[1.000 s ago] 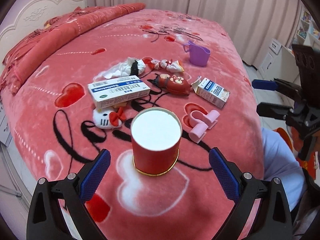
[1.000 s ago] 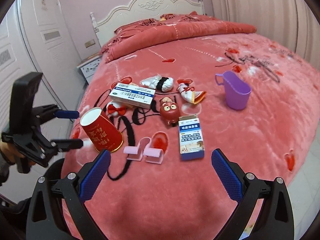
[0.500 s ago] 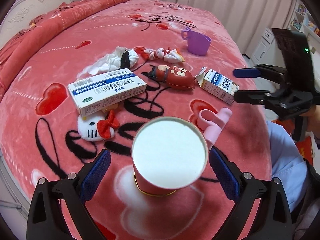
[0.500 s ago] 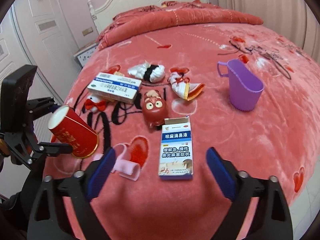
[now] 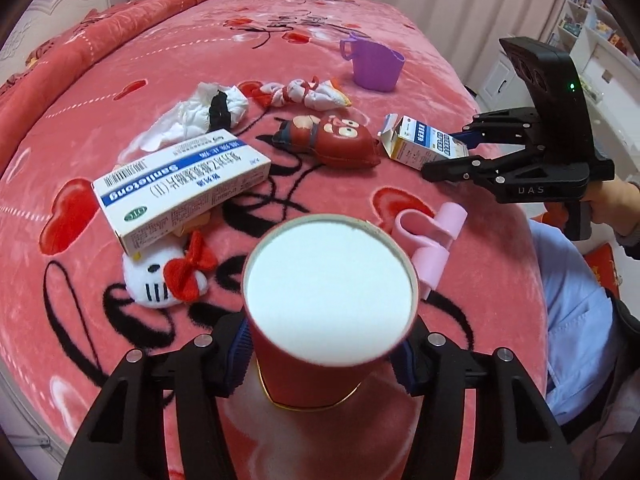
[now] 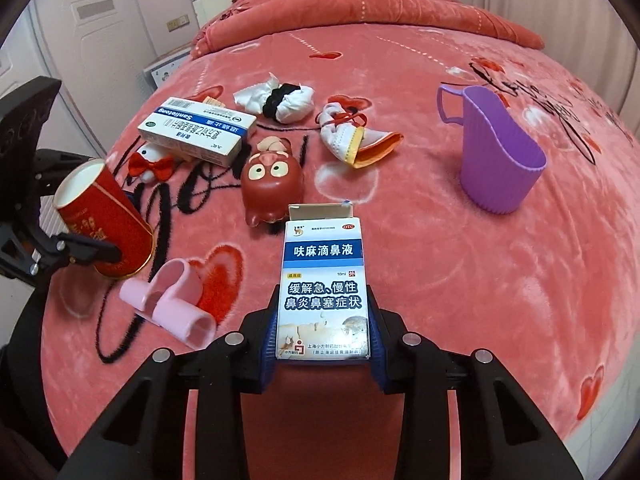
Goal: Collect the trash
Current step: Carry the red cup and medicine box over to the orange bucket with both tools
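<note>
The left tongs (image 5: 324,356) have just been closing and now pinch the upturned red paper cup (image 5: 328,304) low on its wall, its white base facing up between the pads. The right tongs (image 6: 322,346) have likewise been closing and clamp the small nose-drop carton (image 6: 323,288) across its narrow sides at the near end, its open flap pointing away. Both rest on the bed (image 6: 460,272). Each looks light, thin-walled and easily crushed, so a gentle squeeze near a stiff edge should serve best.
</note>
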Demonstrator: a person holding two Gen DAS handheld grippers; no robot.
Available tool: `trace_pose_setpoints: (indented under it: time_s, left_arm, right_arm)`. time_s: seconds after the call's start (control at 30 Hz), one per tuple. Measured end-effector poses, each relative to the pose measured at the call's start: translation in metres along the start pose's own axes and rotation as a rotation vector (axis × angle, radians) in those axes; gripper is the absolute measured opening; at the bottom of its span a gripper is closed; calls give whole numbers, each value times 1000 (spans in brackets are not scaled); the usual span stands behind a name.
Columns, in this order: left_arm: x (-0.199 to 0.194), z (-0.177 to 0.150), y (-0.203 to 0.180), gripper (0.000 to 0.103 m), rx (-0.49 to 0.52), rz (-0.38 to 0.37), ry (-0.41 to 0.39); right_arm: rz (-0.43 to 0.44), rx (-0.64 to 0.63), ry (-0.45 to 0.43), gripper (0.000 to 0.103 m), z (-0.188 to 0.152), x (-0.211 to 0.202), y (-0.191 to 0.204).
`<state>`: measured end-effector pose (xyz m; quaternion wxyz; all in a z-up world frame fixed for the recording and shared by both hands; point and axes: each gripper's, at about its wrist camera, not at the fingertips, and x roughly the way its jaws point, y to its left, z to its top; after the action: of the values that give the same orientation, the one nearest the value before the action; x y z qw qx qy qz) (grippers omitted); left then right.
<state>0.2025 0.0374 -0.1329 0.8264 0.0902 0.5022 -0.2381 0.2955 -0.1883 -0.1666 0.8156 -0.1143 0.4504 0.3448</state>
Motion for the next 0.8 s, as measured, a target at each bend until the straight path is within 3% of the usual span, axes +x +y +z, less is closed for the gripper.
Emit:
trace_pose_setpoints:
  time_s: [0.2,0.5,0.8]
  left_arm:
    - [-8,-2,0,54,-2,6,-16]
    - [-54,-6,-21,53,29,61,-62]
    - [-94,-35,-77,54,86,53,-93]
  right_arm:
    - [9,-10,-37,37,-3,-8,2]
    - [53,-46,-115,37,-13,-77,37]
    - [98,-39,-152,37,-65,-144,87]
